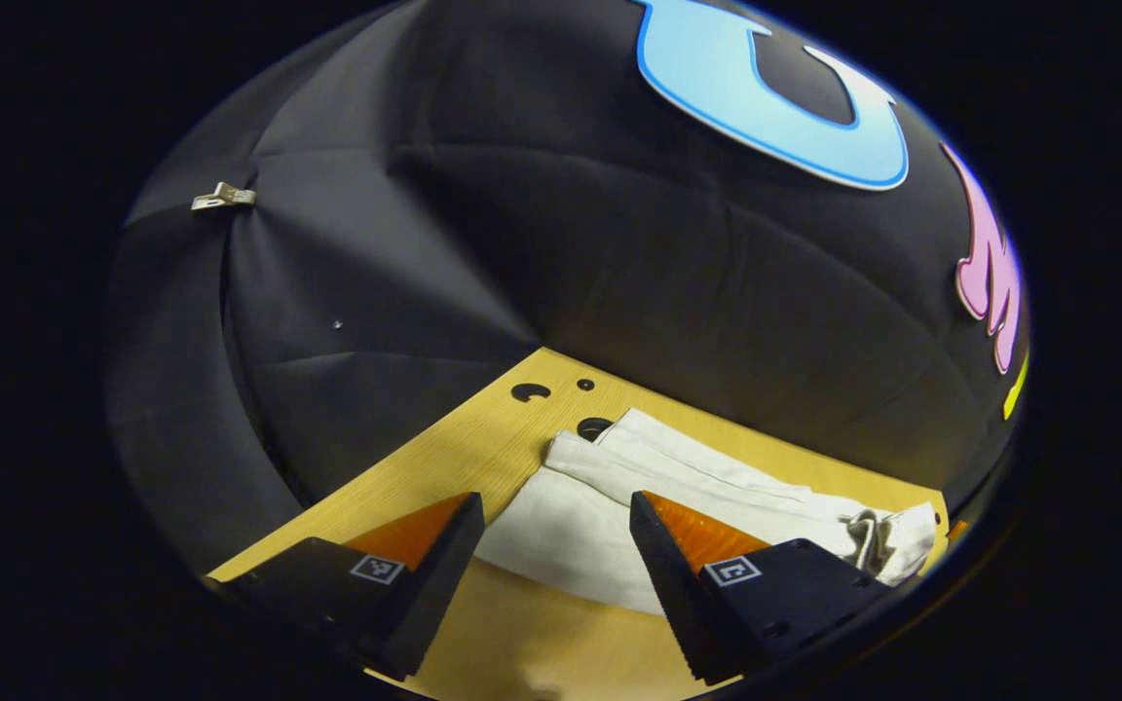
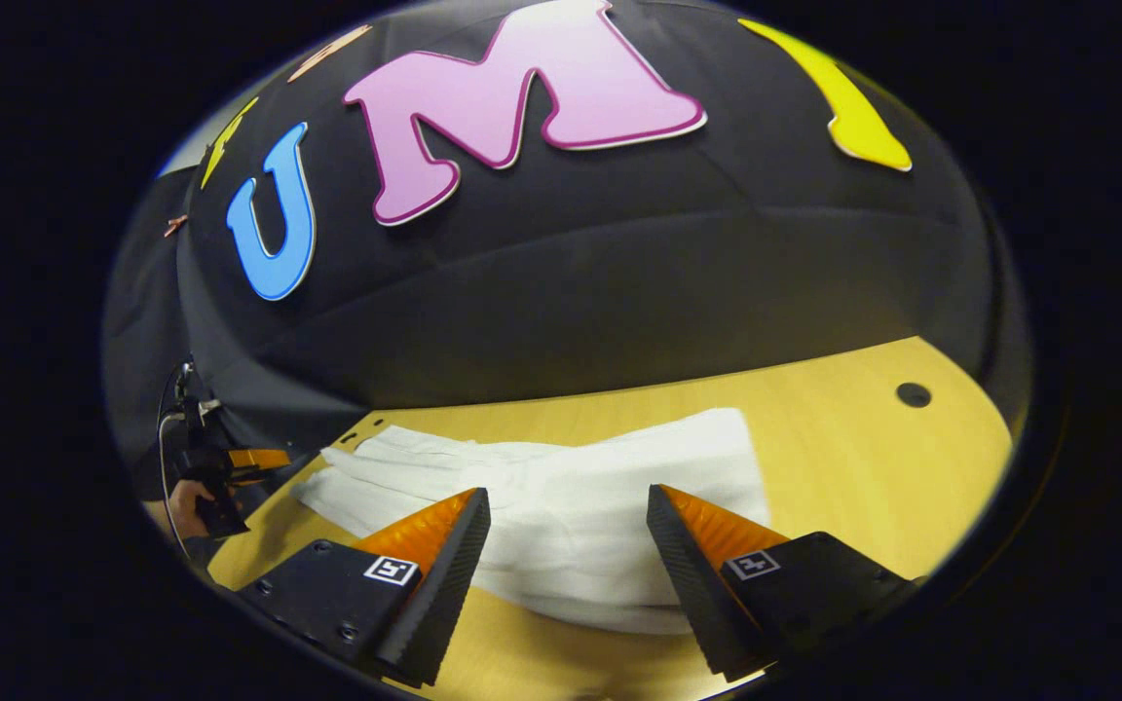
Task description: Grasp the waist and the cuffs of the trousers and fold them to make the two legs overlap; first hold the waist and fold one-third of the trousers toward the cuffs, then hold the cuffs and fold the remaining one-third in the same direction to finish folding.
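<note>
White trousers (image 1: 619,487) lie lengthwise on the wooden table (image 1: 444,467). In the left gripper view the cuff end is near, with one leg lying partly over the other, and the bunched waist (image 1: 887,540) is at the far right. My left gripper (image 1: 556,545) is open just above the near cuff edge, nothing between its fingers. In the right gripper view the trousers (image 2: 561,487) spread wide in front, and my right gripper (image 2: 569,555) is open over their near edge. The left gripper (image 2: 225,472) and the hand holding it show at the far left of that view.
The table has round holes (image 1: 592,426) and a slot (image 1: 530,391) near the cuffs, and another hole (image 2: 913,394) at the right. The black cloth wall rises close behind the table, with a metal clip (image 1: 222,198) on it. Bare wood (image 2: 873,467) lies right of the trousers.
</note>
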A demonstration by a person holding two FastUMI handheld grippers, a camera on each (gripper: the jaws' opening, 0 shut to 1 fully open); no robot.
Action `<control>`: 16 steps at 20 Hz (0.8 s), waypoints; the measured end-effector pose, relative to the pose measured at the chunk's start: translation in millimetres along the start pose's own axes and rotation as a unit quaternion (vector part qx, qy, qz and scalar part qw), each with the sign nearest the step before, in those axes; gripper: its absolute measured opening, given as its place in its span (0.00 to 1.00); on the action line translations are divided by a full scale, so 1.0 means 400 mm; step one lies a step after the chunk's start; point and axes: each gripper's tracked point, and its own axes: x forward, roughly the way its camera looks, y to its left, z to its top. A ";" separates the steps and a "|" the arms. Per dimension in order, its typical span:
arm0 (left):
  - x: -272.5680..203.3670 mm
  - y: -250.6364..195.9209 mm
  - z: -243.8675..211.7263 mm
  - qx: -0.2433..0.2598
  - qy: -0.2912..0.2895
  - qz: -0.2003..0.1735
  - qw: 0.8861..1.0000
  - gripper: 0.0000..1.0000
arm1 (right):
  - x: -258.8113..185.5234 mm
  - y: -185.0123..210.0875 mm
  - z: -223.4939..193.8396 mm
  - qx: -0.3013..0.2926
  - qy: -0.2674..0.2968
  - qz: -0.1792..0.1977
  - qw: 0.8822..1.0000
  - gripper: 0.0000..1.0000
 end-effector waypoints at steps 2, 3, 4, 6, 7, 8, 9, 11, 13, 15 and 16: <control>0.046 0.013 -0.016 -0.007 0.014 0.006 1.000 0.96 | -0.071 -0.075 0.013 -0.008 -0.004 -0.025 1.000 0.98; 0.064 0.016 -0.020 -0.010 0.017 0.003 1.000 0.95 | -0.109 -0.107 0.011 -0.007 -0.002 -0.036 0.999 0.98; 0.082 0.018 -0.030 -0.013 0.023 0.003 1.000 0.95 | -0.146 -0.138 0.007 -0.007 0.002 -0.046 0.999 0.98; 0.111 0.008 -0.063 -0.020 0.047 0.001 0.999 0.95 | -0.214 -0.203 -0.016 -0.012 0.012 -0.077 0.997 0.98; 0.119 0.010 -0.072 -0.014 0.054 0.003 0.998 0.96 | -0.248 -0.235 -0.035 -0.010 0.023 -0.094 0.995 0.98; 0.134 0.010 -0.079 0.001 0.055 0.007 0.998 0.96 | -0.282 -0.258 -0.051 0.001 0.029 -0.106 0.994 0.98; 0.142 0.007 -0.087 0.018 0.059 0.008 0.998 0.97 | -0.307 -0.273 -0.064 0.015 0.033 -0.116 0.993 0.98; 0.146 -0.001 -0.097 0.058 0.066 0.009 0.996 0.99 | -0.345 -0.302 -0.104 0.032 0.043 -0.132 0.990 0.98; 0.165 0.005 -0.125 0.128 0.092 0.016 0.987 0.98 | -0.356 -0.316 -0.132 0.038 0.050 -0.142 0.988 0.98; 0.151 -0.014 -0.116 0.137 0.095 0.010 0.986 0.90 | -0.364 -0.313 -0.152 0.043 0.049 -0.141 0.988 0.98; 0.159 -0.021 -0.125 0.139 0.097 0.010 0.985 0.85 | -0.367 -0.301 -0.162 0.045 0.050 -0.137 0.988 0.98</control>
